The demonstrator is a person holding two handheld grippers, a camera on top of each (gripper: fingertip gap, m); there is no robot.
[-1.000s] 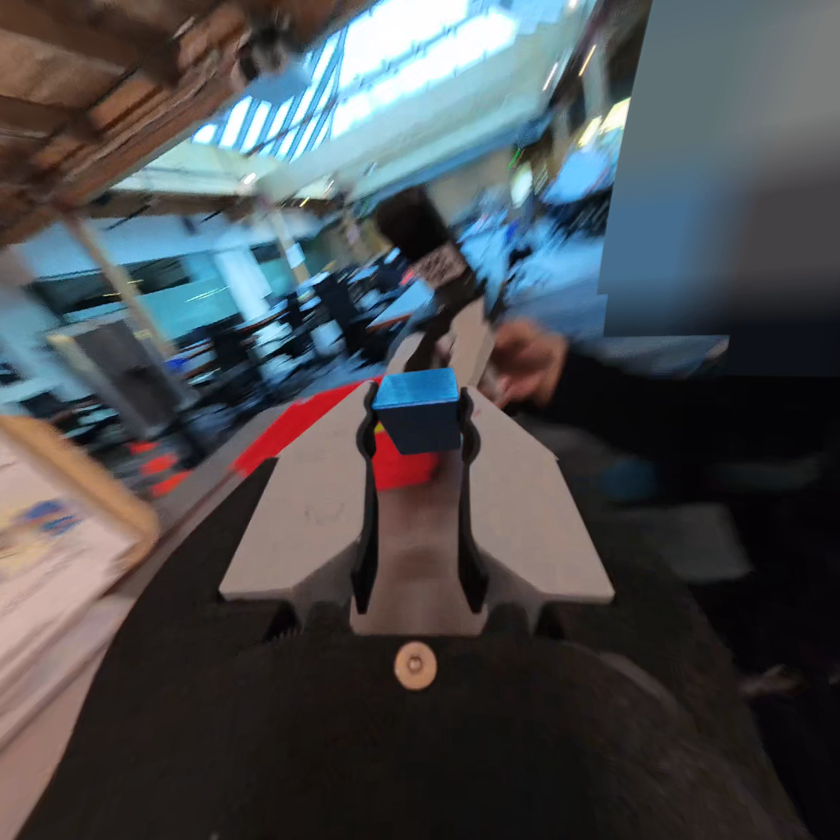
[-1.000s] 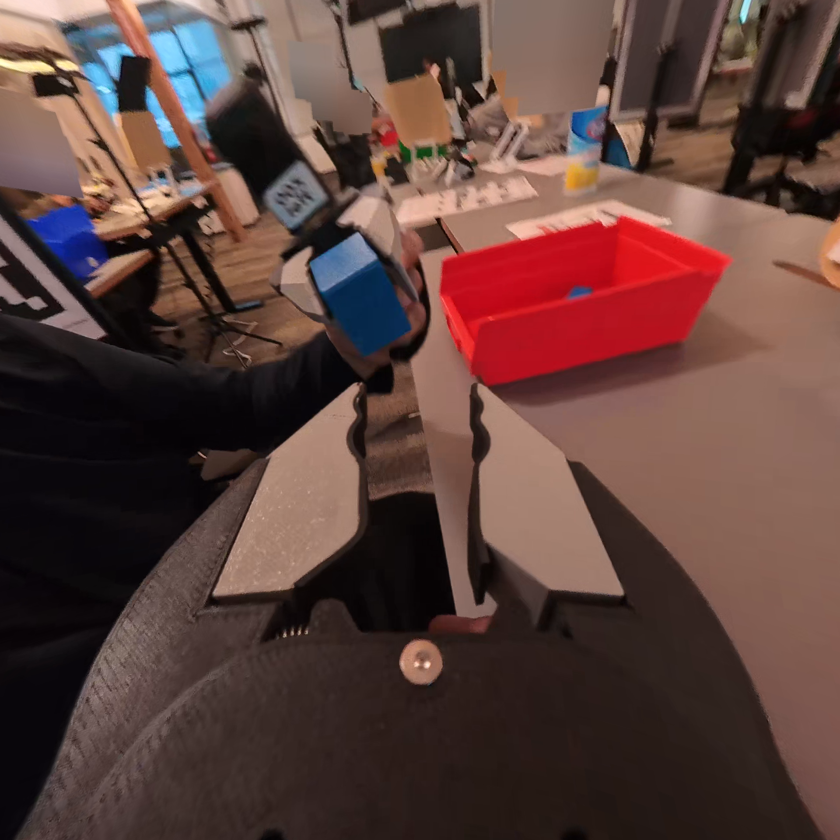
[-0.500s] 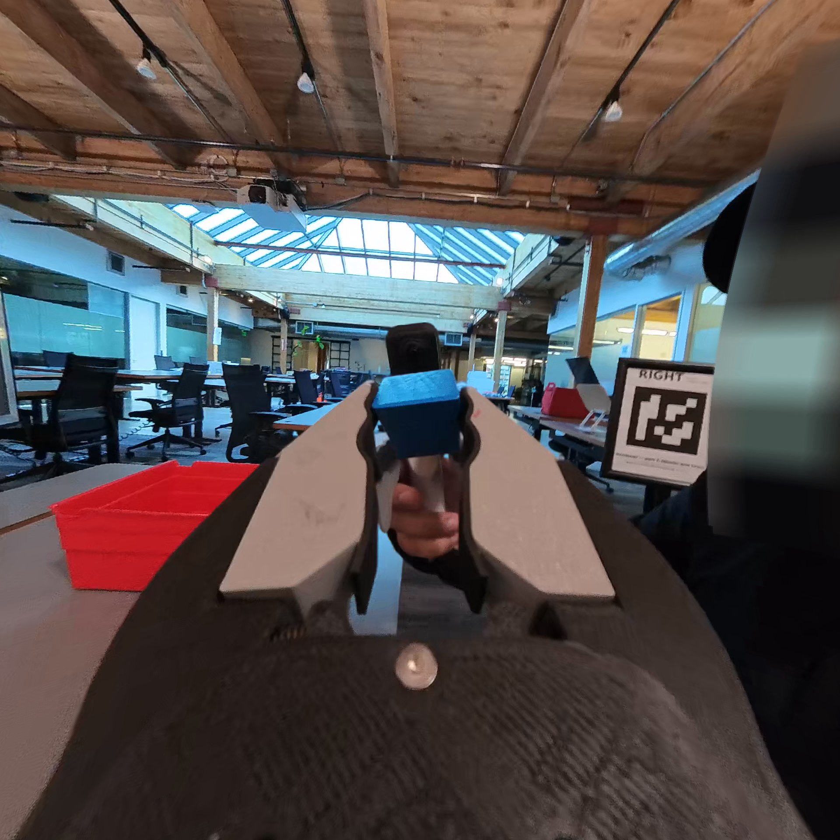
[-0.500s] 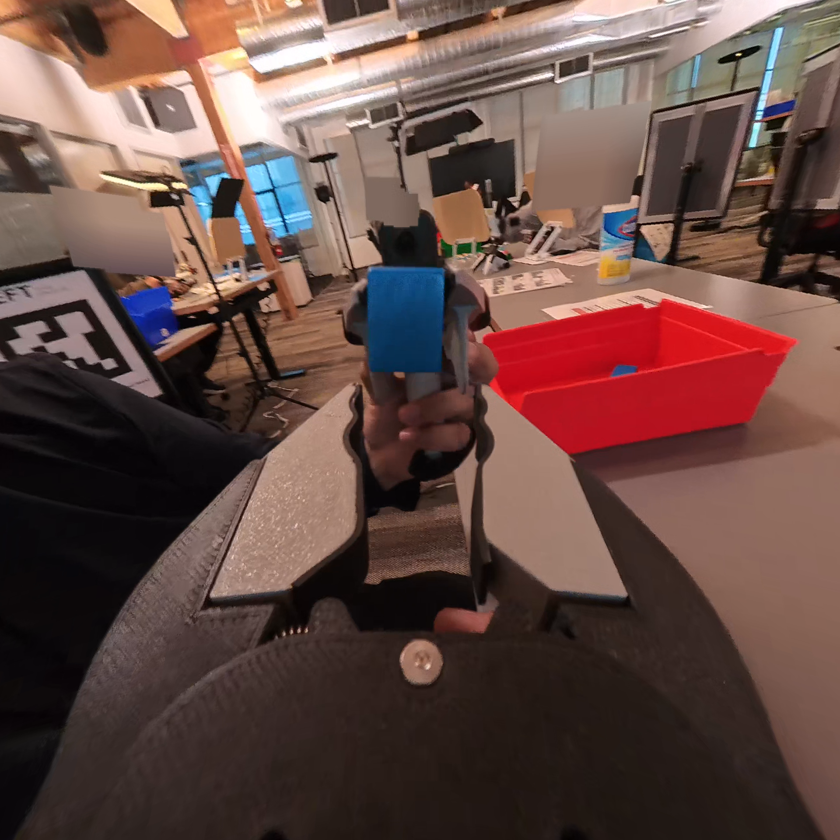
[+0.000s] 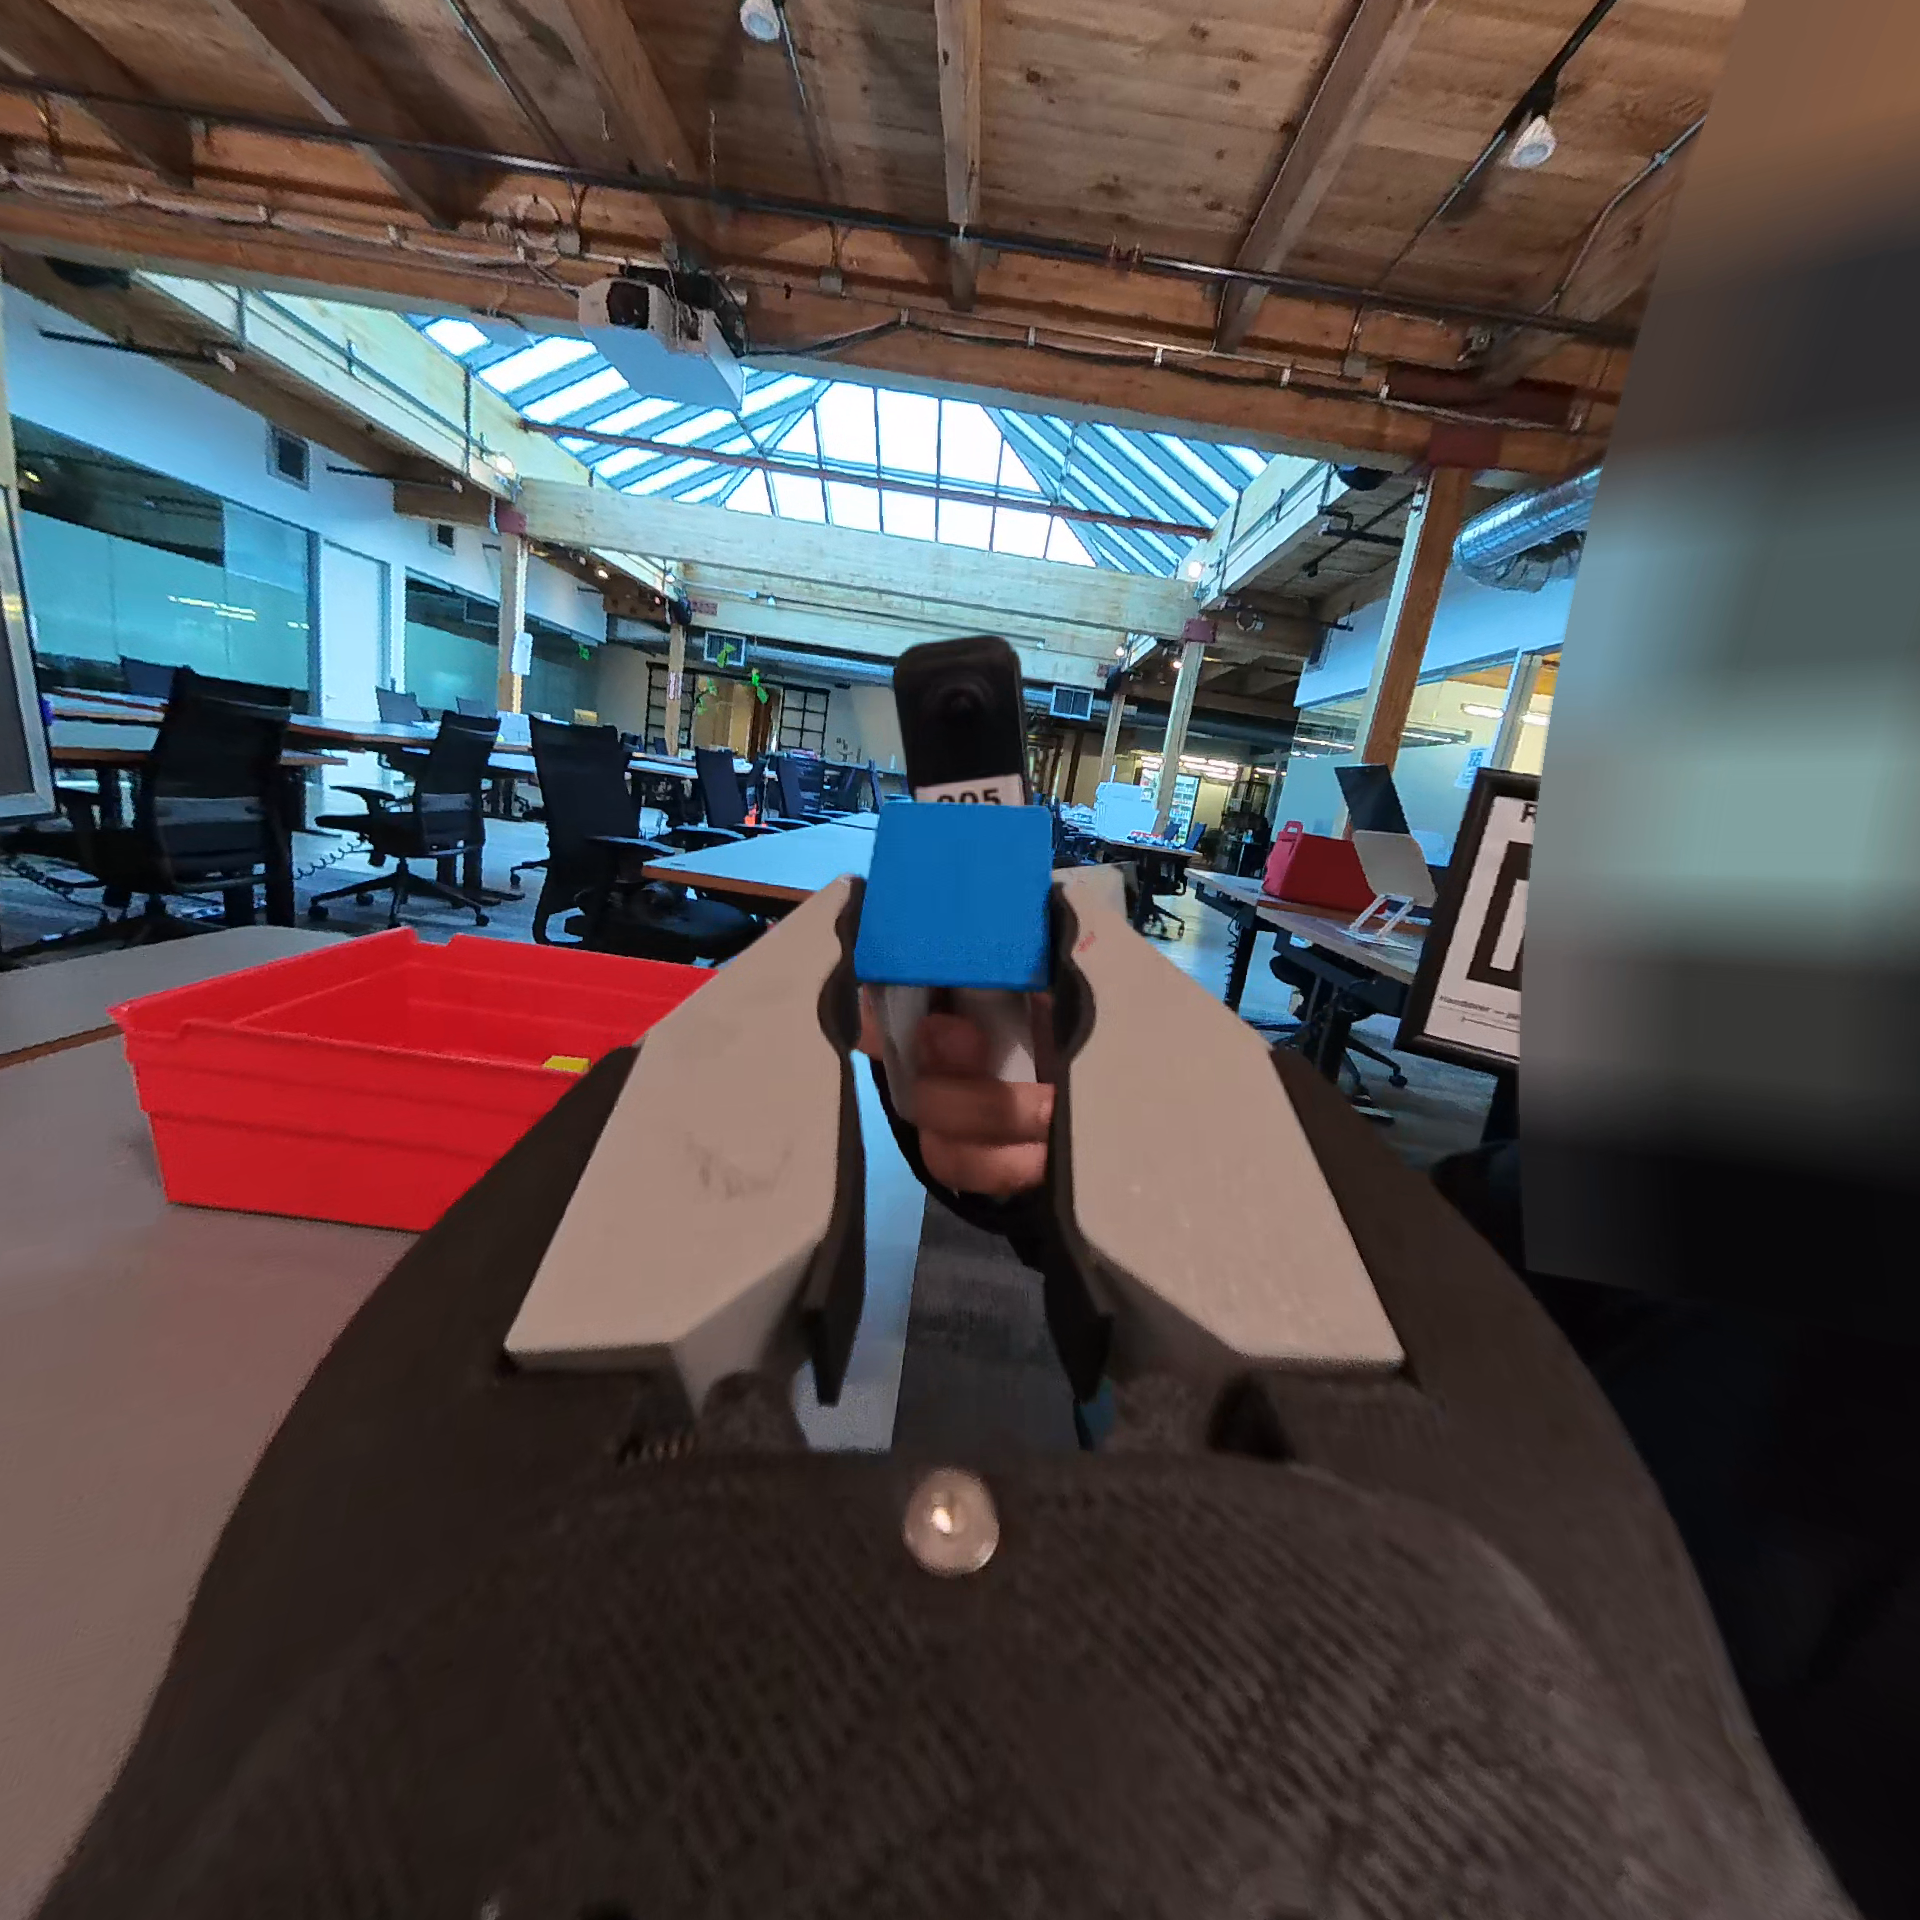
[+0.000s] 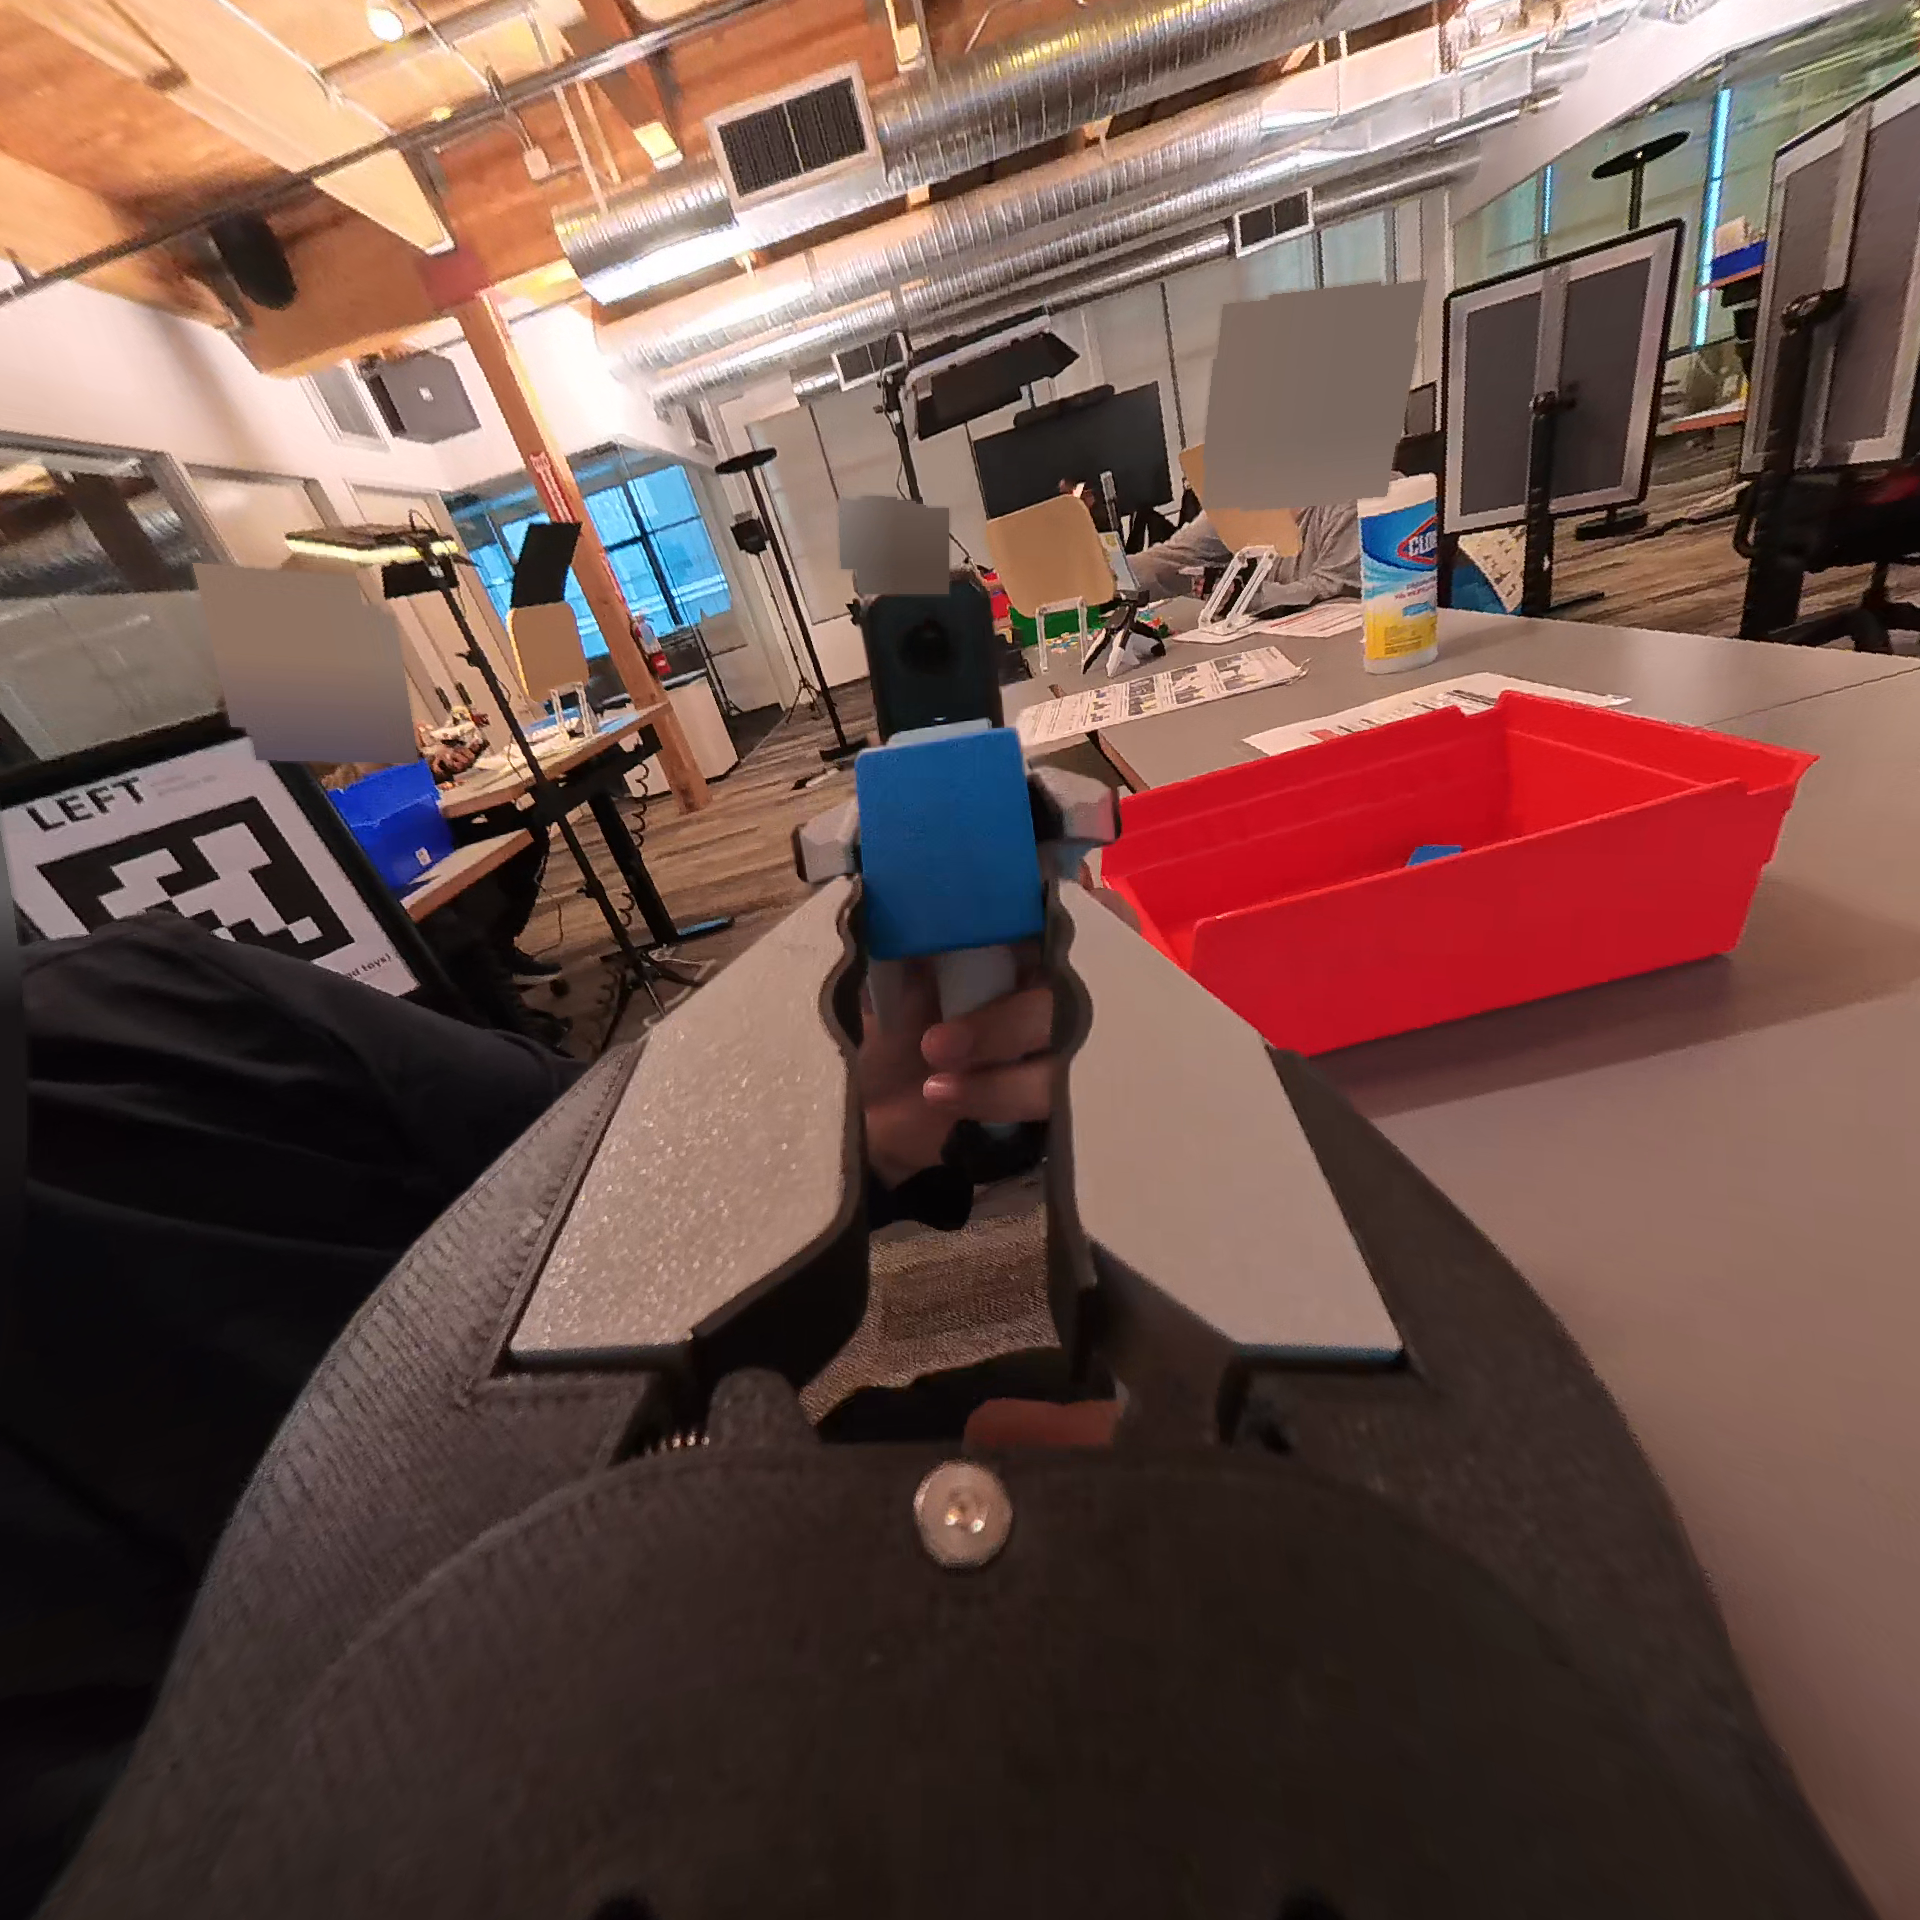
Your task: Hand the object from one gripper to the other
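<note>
A blue block (image 5: 956, 904) sits between the fingertips of my left gripper (image 5: 954, 935), which is shut on its two sides. In the right wrist view the same block (image 6: 945, 842) sits between the tips of my right gripper (image 6: 951, 914), whose jaws have narrowed onto its near end. The two grippers face each other nose to nose, above the table's edge. A hand (image 5: 977, 1132) holding the right gripper shows behind the block. The hand (image 6: 935, 1081) on the left gripper shows in the right wrist view.
A red bin (image 6: 1455, 935) stands on the grey table (image 6: 1662, 1247) to my right gripper's right, with a small blue piece (image 6: 1434, 854) inside. The left wrist view shows the bin (image 5: 343, 1101) at left. A wipes canister (image 6: 1397, 582) and papers lie farther back. The grippers are tip to tip, or close to it.
Both grippers swung up level and came together head on. The right gripper's jaws, open half a second ago, have narrowed onto the block that the left gripper still holds.
</note>
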